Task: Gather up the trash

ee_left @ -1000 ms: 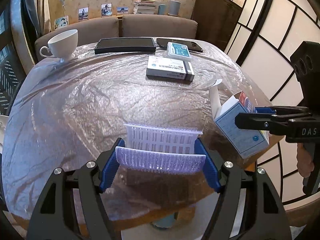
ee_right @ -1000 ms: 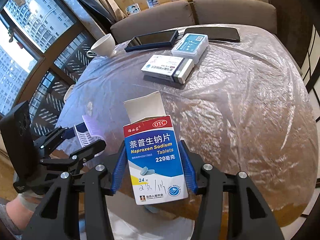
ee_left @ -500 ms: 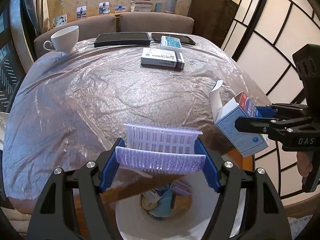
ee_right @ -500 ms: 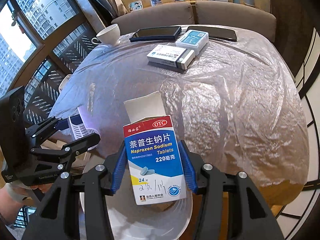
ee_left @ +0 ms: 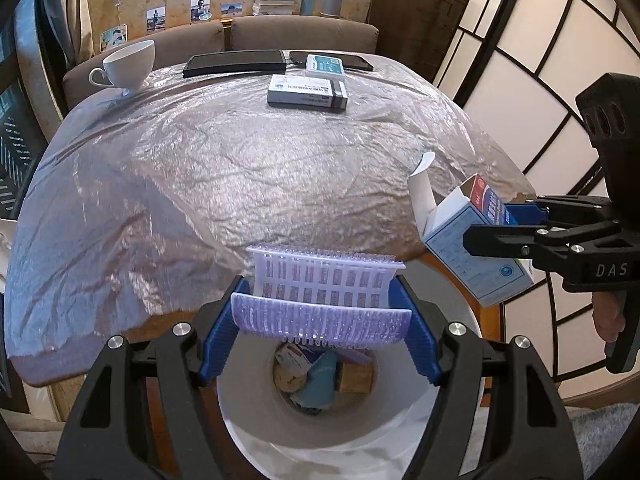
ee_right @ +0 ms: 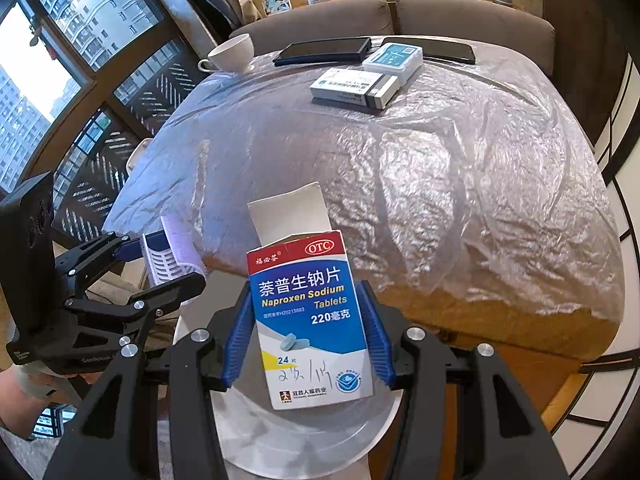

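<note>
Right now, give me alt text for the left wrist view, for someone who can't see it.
The left hand-held gripper holds a small white plastic basket over a white trash bin with trash inside. At right, the right hand-held gripper holds an open medicine box beside a plastic-covered table.

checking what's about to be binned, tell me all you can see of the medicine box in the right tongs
The medicine box is a thin cardboard carton, blue, white and yellow with a red top band marked OTC, printed "Naproxen Sodium Tablets" with Chinese text and handwriting near the bottom. Its top flap stands open, plain white inside. It is upright, clamped at both narrow sides by the right tongs, held in the air over a white bin.
</note>
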Demonstrator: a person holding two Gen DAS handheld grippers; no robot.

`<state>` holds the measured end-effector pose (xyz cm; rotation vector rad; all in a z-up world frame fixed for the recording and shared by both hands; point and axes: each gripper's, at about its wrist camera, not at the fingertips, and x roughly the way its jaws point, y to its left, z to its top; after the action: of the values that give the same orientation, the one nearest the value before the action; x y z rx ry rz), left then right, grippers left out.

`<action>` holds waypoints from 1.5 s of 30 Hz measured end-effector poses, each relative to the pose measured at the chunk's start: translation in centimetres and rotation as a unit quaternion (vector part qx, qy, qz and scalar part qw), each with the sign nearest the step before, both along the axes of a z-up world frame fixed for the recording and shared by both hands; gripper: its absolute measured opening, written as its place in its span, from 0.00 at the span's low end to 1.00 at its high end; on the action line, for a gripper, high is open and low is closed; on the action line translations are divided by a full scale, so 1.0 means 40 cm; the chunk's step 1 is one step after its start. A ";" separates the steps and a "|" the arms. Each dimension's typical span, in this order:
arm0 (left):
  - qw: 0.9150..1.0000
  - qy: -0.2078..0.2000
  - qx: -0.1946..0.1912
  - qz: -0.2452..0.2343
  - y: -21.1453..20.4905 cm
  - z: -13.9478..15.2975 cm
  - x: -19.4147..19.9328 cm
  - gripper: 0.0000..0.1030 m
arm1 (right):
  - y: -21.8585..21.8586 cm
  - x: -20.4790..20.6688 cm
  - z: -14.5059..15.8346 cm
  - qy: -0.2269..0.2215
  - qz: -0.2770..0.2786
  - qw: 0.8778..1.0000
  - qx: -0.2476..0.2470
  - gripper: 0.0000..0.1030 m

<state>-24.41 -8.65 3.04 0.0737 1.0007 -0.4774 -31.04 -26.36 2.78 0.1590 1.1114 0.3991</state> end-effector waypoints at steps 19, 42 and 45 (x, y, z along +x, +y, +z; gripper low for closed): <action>1.000 0.023 0.017 -0.013 0.009 -0.045 -0.055 0.71 | 0.028 -0.077 -0.049 0.029 0.017 0.999 -0.010 0.48; 0.996 0.058 0.063 -0.028 0.003 -0.156 -0.068 0.71 | 0.074 -0.100 -0.164 0.078 0.032 0.996 -0.031 0.48; 0.995 0.066 0.068 -0.026 0.003 -0.177 -0.063 0.71 | 0.077 -0.096 -0.177 0.082 0.035 0.995 -0.036 0.48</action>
<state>-26.94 -8.54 -4.03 0.1916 1.1630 -0.4659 -34.89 -23.30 -4.28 0.0898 1.2933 0.4128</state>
